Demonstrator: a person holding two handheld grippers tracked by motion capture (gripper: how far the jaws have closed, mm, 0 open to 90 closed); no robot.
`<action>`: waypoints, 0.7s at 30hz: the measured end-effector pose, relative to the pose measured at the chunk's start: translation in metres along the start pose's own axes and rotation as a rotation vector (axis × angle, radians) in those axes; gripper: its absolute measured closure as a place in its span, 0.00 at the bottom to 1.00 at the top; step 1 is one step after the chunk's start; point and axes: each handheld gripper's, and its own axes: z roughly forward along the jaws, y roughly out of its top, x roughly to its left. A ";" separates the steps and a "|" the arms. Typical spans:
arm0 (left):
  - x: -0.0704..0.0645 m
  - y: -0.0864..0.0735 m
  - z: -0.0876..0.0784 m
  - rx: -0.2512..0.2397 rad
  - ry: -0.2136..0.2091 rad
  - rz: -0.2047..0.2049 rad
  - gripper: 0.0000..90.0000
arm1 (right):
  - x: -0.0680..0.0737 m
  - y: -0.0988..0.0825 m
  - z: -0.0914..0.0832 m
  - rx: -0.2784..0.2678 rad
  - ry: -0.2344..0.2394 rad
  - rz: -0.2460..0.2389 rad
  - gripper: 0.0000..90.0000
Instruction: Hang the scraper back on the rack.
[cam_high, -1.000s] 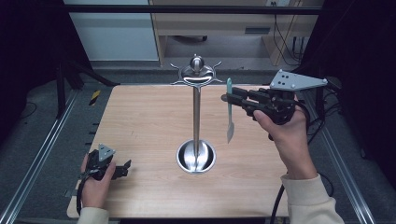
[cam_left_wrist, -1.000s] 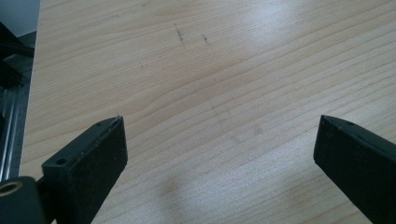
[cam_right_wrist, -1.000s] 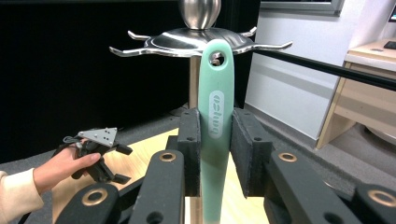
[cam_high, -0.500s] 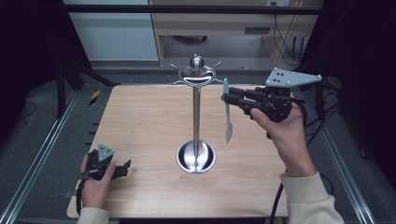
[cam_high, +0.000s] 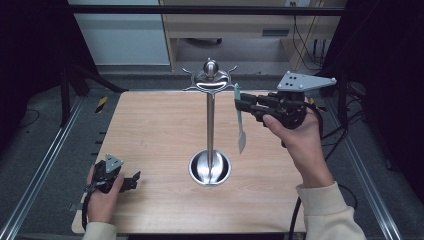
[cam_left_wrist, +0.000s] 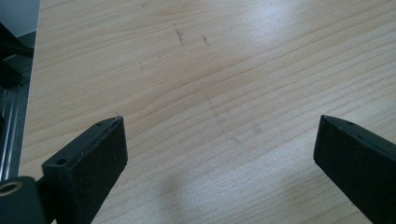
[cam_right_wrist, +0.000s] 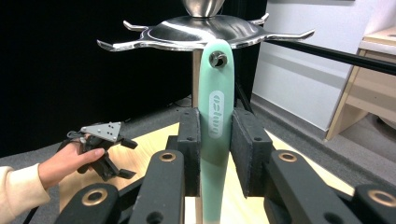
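Observation:
A steel hanging stand (cam_high: 210, 125) rises from a round base (cam_high: 210, 169) at mid-table, with curved hooks (cam_high: 210, 80) around its crown. My right gripper (cam_high: 241, 106) is shut on the mint-green handle (cam_right_wrist: 215, 116) of a utensil that hangs blade-down (cam_high: 242, 141) just right of the pole. In the right gripper view the handle's eyelet (cam_right_wrist: 217, 59) sits right at a hook under the crown (cam_right_wrist: 205, 29); I cannot tell whether it is hooked on. My left gripper (cam_high: 133, 181) rests open on the wood at the front left, nothing between its jaws (cam_left_wrist: 219, 123).
The wooden table (cam_high: 150, 130) has metal rails along both sides. A yellow-black object (cam_high: 101, 104) lies off the table's back left corner. Cables trail at the right (cam_high: 350, 90). The other hand with its gripper (cam_right_wrist: 105, 156) shows far off in the right gripper view.
My right gripper has carried the utensil left and slightly up, closer to the stand's crown. The left gripper has stayed put.

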 end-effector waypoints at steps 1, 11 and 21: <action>0.000 0.000 0.000 0.002 -0.002 0.001 0.03 | 0.000 0.000 0.000 0.000 0.000 -0.003 0.83; 0.000 -0.001 0.001 0.005 -0.004 -0.002 0.03 | 0.000 -0.004 0.003 -0.021 0.002 -0.001 0.82; -0.001 -0.001 0.002 0.008 -0.005 -0.001 0.03 | 0.000 -0.003 0.002 -0.016 0.000 -0.001 0.82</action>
